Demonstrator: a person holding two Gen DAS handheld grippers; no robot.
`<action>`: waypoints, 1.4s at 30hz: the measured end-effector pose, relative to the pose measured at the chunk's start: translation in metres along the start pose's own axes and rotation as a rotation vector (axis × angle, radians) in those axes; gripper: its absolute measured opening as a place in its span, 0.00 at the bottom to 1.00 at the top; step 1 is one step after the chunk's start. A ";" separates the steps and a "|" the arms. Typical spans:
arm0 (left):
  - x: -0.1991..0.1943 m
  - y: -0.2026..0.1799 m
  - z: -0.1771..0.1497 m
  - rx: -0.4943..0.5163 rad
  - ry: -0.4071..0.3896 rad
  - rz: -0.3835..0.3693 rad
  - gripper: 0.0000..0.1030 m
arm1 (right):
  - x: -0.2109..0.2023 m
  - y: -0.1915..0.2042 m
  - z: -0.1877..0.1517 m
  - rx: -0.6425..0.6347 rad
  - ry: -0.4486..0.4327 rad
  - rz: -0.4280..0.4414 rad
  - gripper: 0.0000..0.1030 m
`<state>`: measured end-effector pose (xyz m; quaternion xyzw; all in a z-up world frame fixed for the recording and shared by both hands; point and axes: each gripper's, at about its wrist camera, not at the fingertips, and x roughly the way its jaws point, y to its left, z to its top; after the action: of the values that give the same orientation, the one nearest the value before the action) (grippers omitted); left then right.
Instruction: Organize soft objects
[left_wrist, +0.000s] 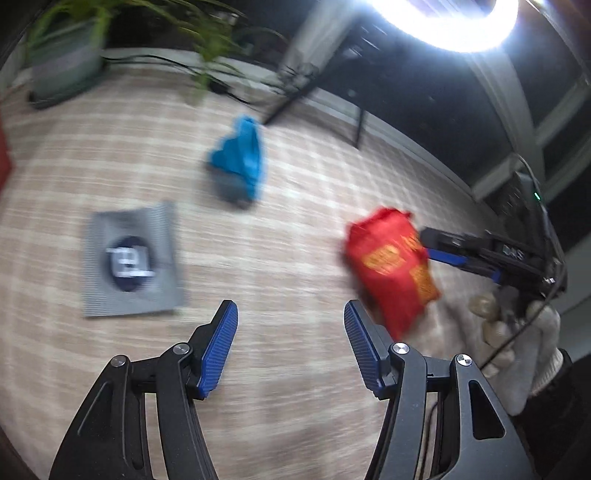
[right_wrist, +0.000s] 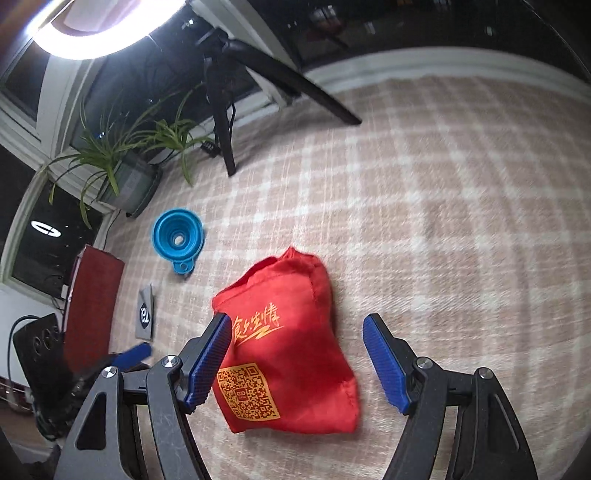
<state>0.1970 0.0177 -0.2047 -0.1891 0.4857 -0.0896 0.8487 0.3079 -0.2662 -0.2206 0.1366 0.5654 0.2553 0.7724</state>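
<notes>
Motion blur smears the blue funnel (left_wrist: 238, 162) and gray card (left_wrist: 131, 260) in the left wrist view.

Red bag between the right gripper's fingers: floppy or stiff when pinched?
Probably floppy: the red bag is creased fabric, slumped on the checked cloth. It looks puffy, so likely light, compressing under the pads. The sheen suggests it may slip; the right gripper is open around it.

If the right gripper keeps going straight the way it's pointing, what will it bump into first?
Most likely the red bag. It lies on the checked cloth, right between the open fingers of the right gripper. How far off it is remains hard to judge.
</notes>
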 end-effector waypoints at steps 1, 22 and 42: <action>0.004 -0.005 -0.001 0.008 0.011 -0.015 0.58 | 0.002 0.000 -0.001 0.003 0.011 0.008 0.68; 0.054 -0.072 0.009 0.143 0.097 -0.195 0.54 | 0.019 0.019 -0.016 0.011 0.081 0.083 0.58; -0.081 -0.032 -0.015 0.103 -0.116 -0.164 0.53 | -0.029 0.172 -0.039 -0.198 0.005 0.169 0.57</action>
<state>0.1433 0.0119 -0.1342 -0.1890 0.4136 -0.1727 0.8737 0.2230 -0.1422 -0.1246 0.1062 0.5256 0.3744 0.7565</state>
